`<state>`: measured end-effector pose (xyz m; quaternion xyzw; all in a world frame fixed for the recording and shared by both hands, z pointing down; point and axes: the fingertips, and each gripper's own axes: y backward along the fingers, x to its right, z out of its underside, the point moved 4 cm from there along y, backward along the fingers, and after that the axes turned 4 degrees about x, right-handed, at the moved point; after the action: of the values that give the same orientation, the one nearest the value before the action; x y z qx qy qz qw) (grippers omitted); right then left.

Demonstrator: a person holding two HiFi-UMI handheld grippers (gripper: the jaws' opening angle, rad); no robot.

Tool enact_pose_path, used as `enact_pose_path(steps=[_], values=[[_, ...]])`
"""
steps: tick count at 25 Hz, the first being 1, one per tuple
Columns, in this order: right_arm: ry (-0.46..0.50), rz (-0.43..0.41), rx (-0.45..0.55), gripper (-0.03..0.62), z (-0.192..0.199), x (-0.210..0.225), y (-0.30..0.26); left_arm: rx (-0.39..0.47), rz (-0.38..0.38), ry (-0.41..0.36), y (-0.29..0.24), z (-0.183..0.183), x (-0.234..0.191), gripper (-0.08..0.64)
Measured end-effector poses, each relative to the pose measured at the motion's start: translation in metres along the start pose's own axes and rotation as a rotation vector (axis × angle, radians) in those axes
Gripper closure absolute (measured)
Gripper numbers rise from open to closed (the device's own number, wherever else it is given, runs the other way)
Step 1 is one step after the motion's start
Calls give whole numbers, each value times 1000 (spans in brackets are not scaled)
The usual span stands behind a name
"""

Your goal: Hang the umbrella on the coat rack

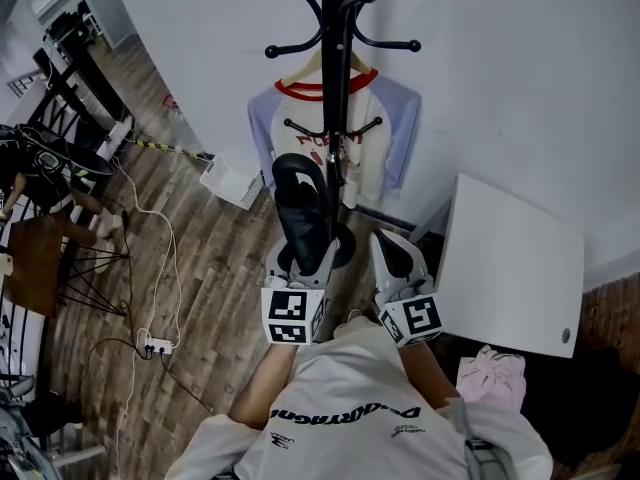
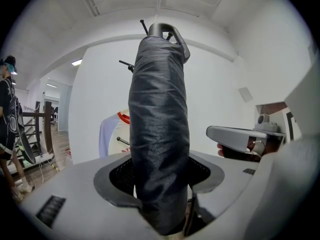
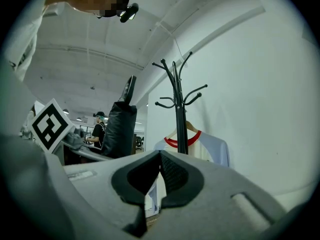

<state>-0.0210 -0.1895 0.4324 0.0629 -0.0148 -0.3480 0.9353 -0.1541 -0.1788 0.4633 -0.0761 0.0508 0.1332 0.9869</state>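
Observation:
A folded black umbrella (image 1: 300, 208) stands upright in my left gripper (image 1: 300, 260), whose jaws are shut on its lower part. In the left gripper view the umbrella (image 2: 160, 134) fills the middle, its curved handle at the top, clamped by the left gripper (image 2: 160, 186). The black coat rack (image 1: 338, 88) stands just behind it against the white wall, and its hooks (image 2: 127, 65) show past the umbrella. My right gripper (image 1: 395, 250) is to the right of the umbrella, shut and empty (image 3: 159, 171). The right gripper view shows the rack (image 3: 179, 109) ahead and the umbrella (image 3: 120, 129) to the left.
A white and lilac shirt (image 1: 395, 128) hangs on the rack on a hanger. A white table (image 1: 510, 268) is at the right, with pink cloth (image 1: 490, 373) below it. A white box (image 1: 228, 180), cables with a power strip (image 1: 155, 346) and a chair (image 1: 40, 258) are at the left. A person (image 2: 7, 114) stands far left.

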Motion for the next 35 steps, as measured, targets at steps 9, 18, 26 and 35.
enact_pose_path(steps=[9, 18, 26, 35], values=[[11, -32, 42, 594, -17, 23, -47, 8, -29, -8, -48, -50, -42, 307], [-10, -51, 35, 594, -9, 37, -65, -20, -89, -2, -90, -72, -94, 307], [3, -58, 36, 594, -11, 43, -74, -60, -82, -11, -115, -81, -117, 307], [-6, -43, 26, 594, -3, 54, -75, -87, -54, 8, -138, -86, -130, 305]])
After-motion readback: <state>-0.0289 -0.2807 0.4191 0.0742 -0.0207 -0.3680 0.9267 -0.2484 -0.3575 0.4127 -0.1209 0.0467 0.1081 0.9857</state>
